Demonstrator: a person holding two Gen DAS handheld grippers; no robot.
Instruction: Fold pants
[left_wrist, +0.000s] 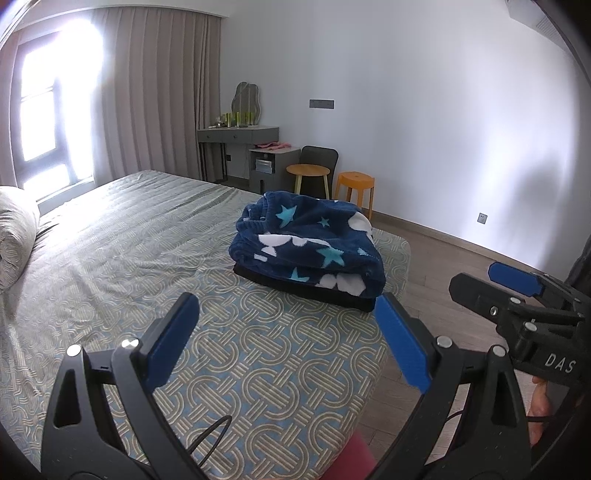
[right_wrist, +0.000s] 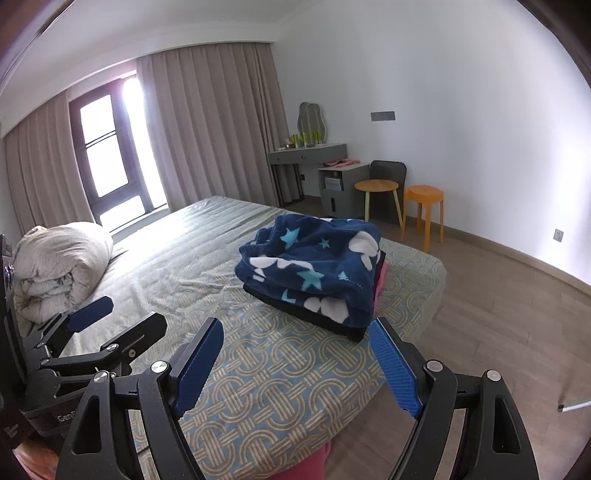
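Note:
The folded navy fleece pants (left_wrist: 314, 243) (right_wrist: 314, 266), printed with stars and white shapes, lie on top of a small stack near the foot corner of the bed. Under them is a black garment (left_wrist: 306, 290) (right_wrist: 314, 317), and a pink layer (right_wrist: 380, 284) peeks out in the right wrist view. My left gripper (left_wrist: 286, 301) (right_wrist: 129, 310) hovers open over the sheet, short of the stack and empty. My right gripper (right_wrist: 295, 326) (left_wrist: 476, 277) is open too, beside the left one and just before the stack's near edge, touching nothing.
The bed (left_wrist: 258, 369) (right_wrist: 266, 387) has a ring-patterned sheet, with a rolled duvet (right_wrist: 62, 269) (left_wrist: 14, 236) at its left. Past the foot stand a wooden stool (right_wrist: 376, 186), an orange stool (right_wrist: 423, 195), a dark chair and a grey dresser (right_wrist: 306, 155). Wood floor lies to the right.

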